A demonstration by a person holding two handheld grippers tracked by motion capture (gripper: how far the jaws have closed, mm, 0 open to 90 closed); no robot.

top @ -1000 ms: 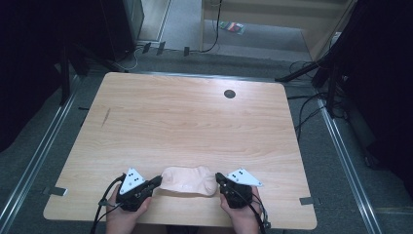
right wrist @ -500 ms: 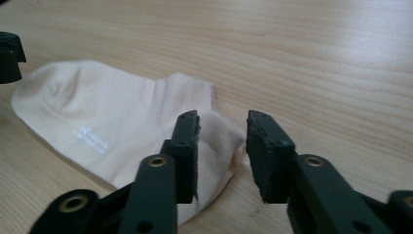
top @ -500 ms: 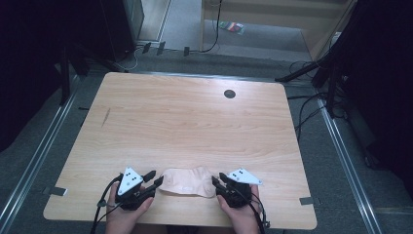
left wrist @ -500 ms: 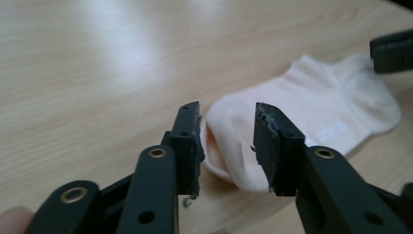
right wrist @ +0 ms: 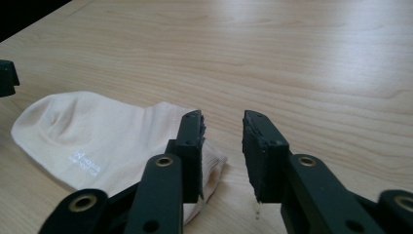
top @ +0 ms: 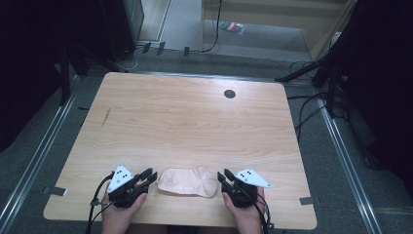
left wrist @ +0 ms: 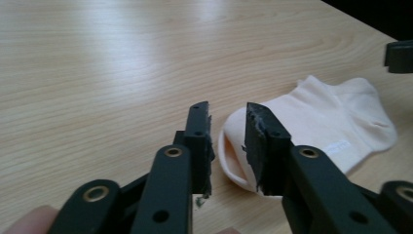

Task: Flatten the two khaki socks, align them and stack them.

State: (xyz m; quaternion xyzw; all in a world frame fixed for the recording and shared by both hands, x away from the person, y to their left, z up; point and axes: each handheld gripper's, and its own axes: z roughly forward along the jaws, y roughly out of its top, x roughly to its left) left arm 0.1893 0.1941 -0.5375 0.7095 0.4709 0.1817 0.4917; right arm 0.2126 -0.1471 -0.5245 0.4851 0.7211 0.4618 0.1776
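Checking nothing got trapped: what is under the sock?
The sock lies flat on the bare wooden table, with wood showing all round it. Whatever sits directly beneath the fabric is covered and cannot be seen.

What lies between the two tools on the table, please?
In the high view, a pale folded sock lies flat on the table between the left tool and the right tool.

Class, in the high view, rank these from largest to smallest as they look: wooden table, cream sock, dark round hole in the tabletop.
1. Light wooden table
2. Cream fabric sock
3. Dark round hole
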